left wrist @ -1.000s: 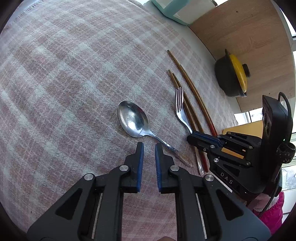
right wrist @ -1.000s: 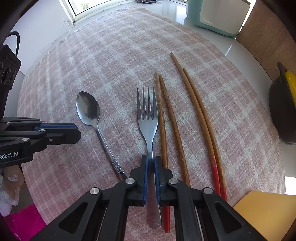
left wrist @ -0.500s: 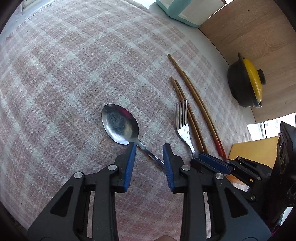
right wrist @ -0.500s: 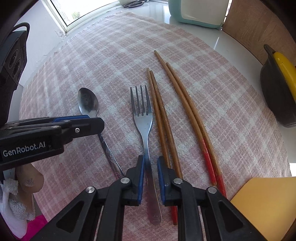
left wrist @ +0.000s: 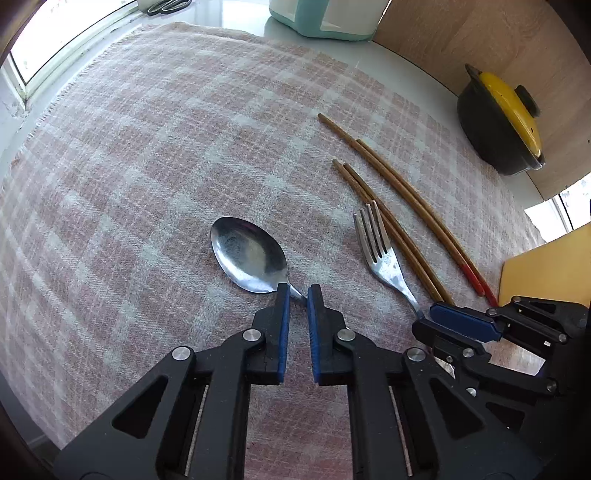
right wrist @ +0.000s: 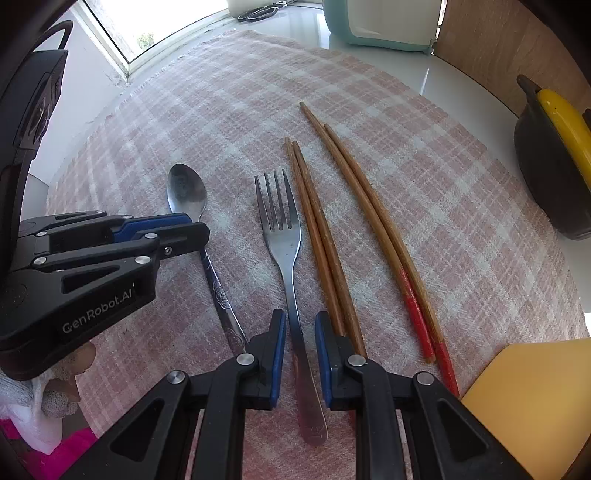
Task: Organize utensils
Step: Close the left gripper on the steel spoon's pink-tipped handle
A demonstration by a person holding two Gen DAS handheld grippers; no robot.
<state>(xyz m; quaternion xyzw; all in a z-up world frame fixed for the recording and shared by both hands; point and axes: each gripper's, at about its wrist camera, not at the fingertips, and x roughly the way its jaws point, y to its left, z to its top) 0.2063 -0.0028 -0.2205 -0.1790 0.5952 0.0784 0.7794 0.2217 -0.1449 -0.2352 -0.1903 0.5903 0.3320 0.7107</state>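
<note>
Apparently left gripper (left wrist: 295, 291) pinches spoon (left wrist: 249, 254) neck.

A white tabletop (right wrist: 461, 92) is mostly covered by a pink and white checked cloth (right wrist: 229, 96). On the cloth, side by side, lie a metal spoon (right wrist: 186, 192), a fork (right wrist: 282, 236) and two pairs of brown chopsticks (right wrist: 317, 236), the outer pair (right wrist: 369, 210) with red ends. On the bare tabletop stand a dark pot with a yellow lid (left wrist: 498, 122), a pale teal and white container (right wrist: 380, 26) and scissors (right wrist: 258, 13).
</note>
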